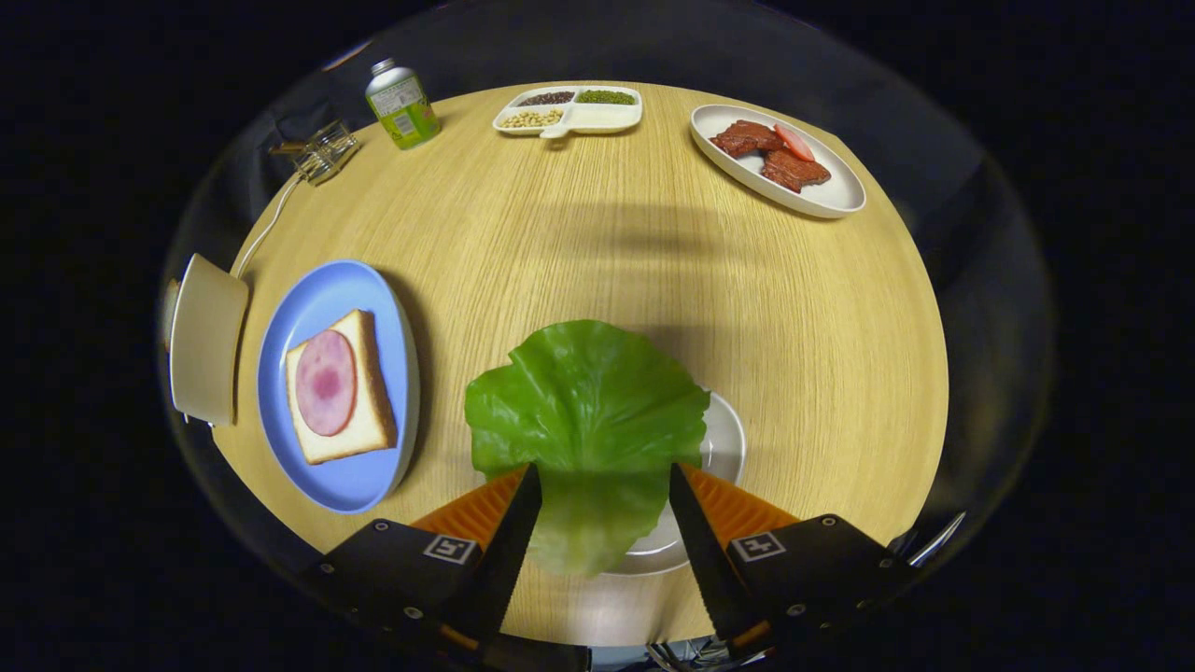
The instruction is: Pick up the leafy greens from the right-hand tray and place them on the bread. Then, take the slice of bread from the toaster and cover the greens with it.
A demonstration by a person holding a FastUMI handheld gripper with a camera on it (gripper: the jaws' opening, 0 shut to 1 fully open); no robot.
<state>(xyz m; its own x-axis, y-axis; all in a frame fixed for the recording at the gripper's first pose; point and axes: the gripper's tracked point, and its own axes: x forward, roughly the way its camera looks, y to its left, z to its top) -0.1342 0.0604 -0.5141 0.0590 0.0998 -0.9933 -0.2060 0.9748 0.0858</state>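
- One lettuce leaf (588,411) btwn fingers of hand-held gripper (605,478), over white plate (726,448); fingers apart, grip can't tell.
- Bread w/ ham (338,387) on blue plate (322,471), left of leaf.

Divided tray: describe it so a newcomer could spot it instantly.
On the round wooden table, look to the far edge, well beyond the open gripper and the lettuce leaf between its fingers. The divided tray sits between the green bottle and the oval meat plate. It alone has compartments, holding beans and grains.
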